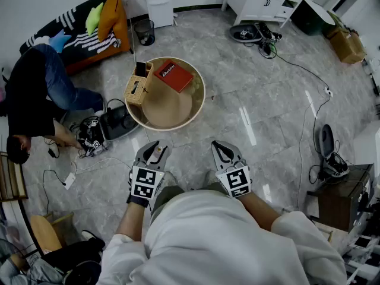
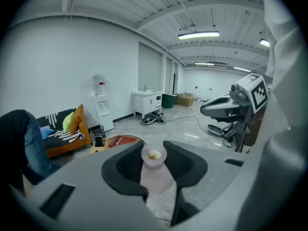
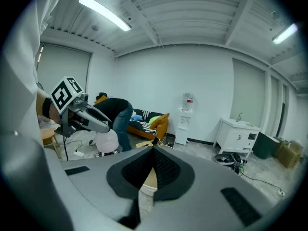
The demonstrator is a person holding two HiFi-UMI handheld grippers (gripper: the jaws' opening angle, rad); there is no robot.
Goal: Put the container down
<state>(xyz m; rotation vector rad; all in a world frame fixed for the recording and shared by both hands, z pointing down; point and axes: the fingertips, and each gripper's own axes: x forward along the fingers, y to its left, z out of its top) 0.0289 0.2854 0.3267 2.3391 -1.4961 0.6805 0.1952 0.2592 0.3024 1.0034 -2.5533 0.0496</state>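
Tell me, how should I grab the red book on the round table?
Probably by its right-hand edge, coming in low from the right. The red book lies flat on the round table, so jaws coming from straight above would meet only its wide cover. A basket sits close on its left, while the right side looks free.

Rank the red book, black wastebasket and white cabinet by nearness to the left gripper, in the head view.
1. Red book, on the round table ahead of the left gripper.
2. Black wastebasket, beyond the table.
3. White cabinet, far right.
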